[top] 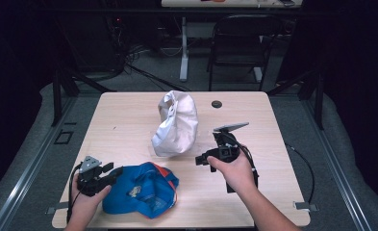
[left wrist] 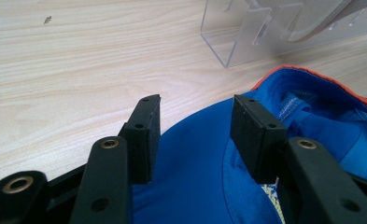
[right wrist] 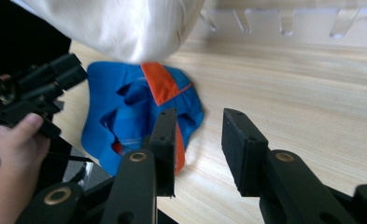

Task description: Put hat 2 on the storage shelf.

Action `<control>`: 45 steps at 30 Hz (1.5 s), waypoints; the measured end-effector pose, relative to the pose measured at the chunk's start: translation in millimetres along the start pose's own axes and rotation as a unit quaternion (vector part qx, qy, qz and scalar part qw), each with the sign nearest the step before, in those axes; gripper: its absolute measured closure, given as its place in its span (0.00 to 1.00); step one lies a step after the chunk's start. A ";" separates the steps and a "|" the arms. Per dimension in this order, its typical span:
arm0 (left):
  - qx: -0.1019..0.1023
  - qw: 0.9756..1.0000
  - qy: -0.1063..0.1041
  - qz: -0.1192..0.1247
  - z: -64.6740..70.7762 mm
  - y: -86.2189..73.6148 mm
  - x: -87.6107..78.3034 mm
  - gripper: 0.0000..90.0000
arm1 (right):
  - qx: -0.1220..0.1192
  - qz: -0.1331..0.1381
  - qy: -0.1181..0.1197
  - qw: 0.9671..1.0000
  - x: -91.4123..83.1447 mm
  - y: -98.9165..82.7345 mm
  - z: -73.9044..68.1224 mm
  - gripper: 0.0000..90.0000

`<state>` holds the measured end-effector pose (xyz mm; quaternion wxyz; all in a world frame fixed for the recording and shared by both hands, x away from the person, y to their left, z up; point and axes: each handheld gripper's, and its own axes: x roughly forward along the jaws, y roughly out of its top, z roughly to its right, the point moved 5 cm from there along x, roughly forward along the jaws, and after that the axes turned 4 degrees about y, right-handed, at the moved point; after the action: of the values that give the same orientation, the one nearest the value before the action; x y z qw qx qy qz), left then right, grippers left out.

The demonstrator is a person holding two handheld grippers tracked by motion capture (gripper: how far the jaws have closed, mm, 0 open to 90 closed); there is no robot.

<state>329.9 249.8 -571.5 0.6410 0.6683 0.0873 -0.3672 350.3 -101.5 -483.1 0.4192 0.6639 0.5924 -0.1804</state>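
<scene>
Down at the near left of the table (top: 129, 115), the left gripper (top: 110, 174) sits right at the left edge of the blue cap (top: 141, 190). In the left gripper view its two black fingers (left wrist: 146, 135) stand apart, one on each side of the cap's blue cloth (left wrist: 195, 177). The cloth lies in the gap, but the pads do not squeeze it, so the cap is let go. The cap lies flat on the wood with its orange trim (left wrist: 312, 77) on the far side. A white cap (top: 176, 124) stands behind it on a clear stand (left wrist: 246, 37). On the right, the right gripper (top: 202, 160) hangs over bare wood. Its fingers (right wrist: 165, 144) are spread and hold nothing. The blue cap (right wrist: 139, 112) lies off to their left, well apart.
</scene>
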 end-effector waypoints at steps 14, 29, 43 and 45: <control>-0.002 1.000 0.000 -0.001 -1.2 -0.8 0.9 0.58 | -0.033 -0.060 -0.015 0.998 49.4 -37.0 12.5 0.75; -0.002 1.000 0.000 -0.005 -1.3 -2.1 2.9 0.57 | -0.038 -0.083 0.023 0.996 90.6 -60.4 8.4 0.76; -0.003 1.000 0.002 -0.005 -2.5 -2.5 3.2 0.57 | -0.037 -0.096 0.024 0.994 110.4 -62.9 -0.9 0.75; -0.003 1.000 0.003 -0.006 -2.8 -2.6 3.5 0.57 | -0.036 -0.097 0.027 0.994 113.7 -62.6 -2.3 0.77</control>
<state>331.9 251.6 -575.9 0.6405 0.6670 0.0941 -0.3688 317.4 -30.8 -587.0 0.4069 0.5922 0.6716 -0.1806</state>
